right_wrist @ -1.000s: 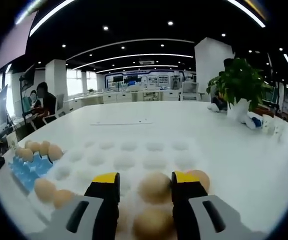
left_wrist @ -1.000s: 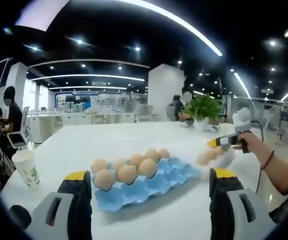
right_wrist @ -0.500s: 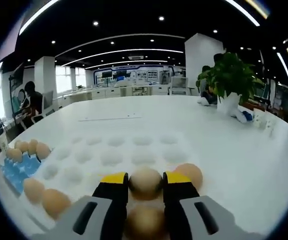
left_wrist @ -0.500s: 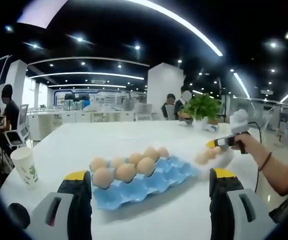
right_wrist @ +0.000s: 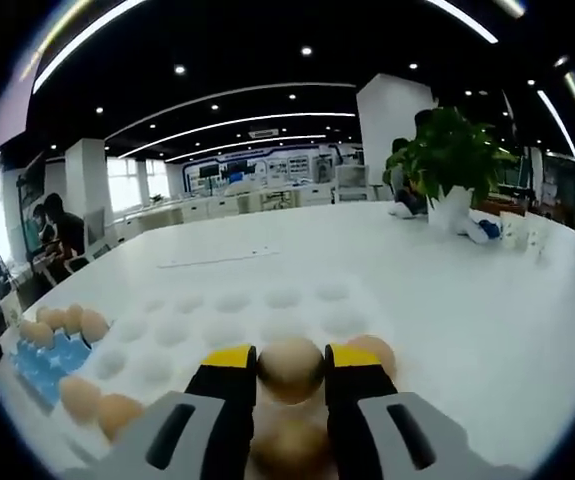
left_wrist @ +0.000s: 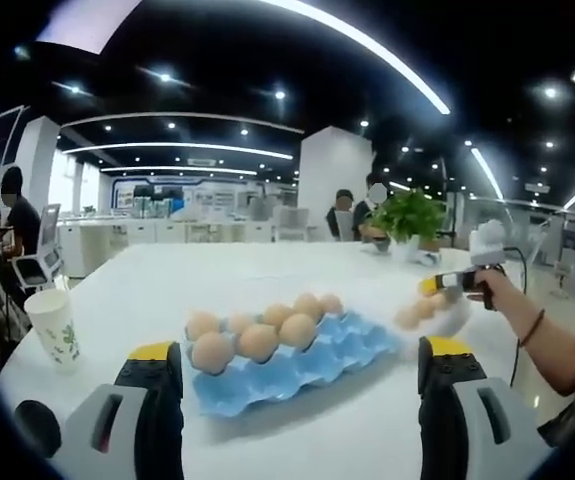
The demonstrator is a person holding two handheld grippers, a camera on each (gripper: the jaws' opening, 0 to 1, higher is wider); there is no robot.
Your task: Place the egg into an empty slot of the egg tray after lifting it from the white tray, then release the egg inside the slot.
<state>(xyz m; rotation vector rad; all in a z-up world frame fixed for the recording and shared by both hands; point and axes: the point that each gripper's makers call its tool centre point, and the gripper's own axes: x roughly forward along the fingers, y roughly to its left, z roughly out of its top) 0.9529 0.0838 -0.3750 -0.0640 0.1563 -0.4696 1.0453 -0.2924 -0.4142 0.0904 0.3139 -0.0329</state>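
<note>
In the right gripper view my right gripper (right_wrist: 291, 372) is shut on a brown egg (right_wrist: 290, 364), held just above the white tray (right_wrist: 237, 315). Other eggs lie in the tray: one to the right (right_wrist: 375, 349), one below the held egg (right_wrist: 287, 440), two at the left (right_wrist: 97, 405). The blue egg tray (right_wrist: 42, 360) sits at the far left with eggs in it. In the left gripper view the blue egg tray (left_wrist: 337, 350) carries several eggs (left_wrist: 257, 340) along its far side, with bare slots nearer. My left gripper (left_wrist: 292, 400) stands open before it. The right gripper (left_wrist: 449, 283) hovers over the white tray (left_wrist: 437, 318).
A paper cup (left_wrist: 55, 328) stands on the table at the left. A potted plant (right_wrist: 452, 160) stands at the back right, with small items (right_wrist: 512, 230) beside it. People sit at desks far left (right_wrist: 57, 235). The white table (right_wrist: 487, 320) stretches wide.
My right gripper closed on the egg between one second and half a second ago, and has since lifted slightly with it. The left gripper has barely moved.
</note>
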